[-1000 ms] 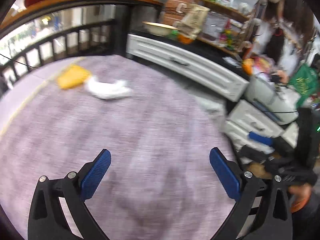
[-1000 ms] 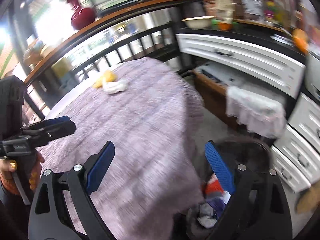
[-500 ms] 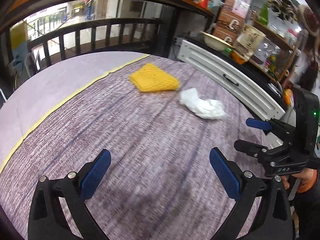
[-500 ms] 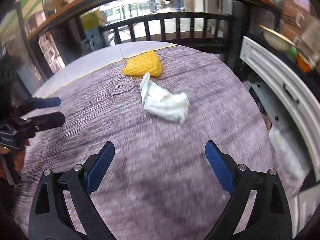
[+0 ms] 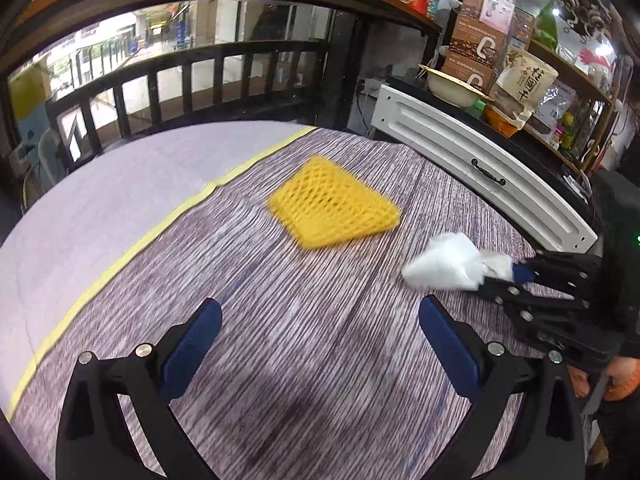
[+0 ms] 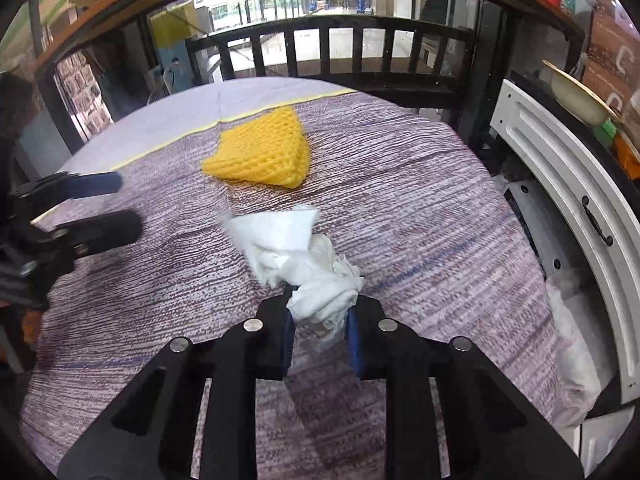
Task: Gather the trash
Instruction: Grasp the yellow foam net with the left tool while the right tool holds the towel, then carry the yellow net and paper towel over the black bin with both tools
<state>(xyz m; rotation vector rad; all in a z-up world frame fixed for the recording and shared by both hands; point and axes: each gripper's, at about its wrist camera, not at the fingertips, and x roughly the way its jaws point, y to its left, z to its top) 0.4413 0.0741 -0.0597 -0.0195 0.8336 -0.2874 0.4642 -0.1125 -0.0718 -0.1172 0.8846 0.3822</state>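
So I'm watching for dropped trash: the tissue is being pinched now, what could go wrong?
The right gripper has just closed on only the near end of the tissue; the loose rest could tear or slip out on lifting. The left gripper hangs open, short of the yellow net, so that piece might get left behind.

tablecloth (image 6: pixel 420 216): woven cloth, purple-grey streaks, matt and ribbed
crumpled tissue (image 6: pixel 304 256): thin white paper, soft and creased
foam net (image 6: pixel 264 152): yellow foam mesh, matt, open lattice
right gripper (image 6: pixel 320 332): matt black plastic with bright metal screws and blue pads
drawer front (image 5: pixel 472 160): glossy white panel, dark metal handle
railing (image 5: pixel 180 76): dark wood, slight sheen
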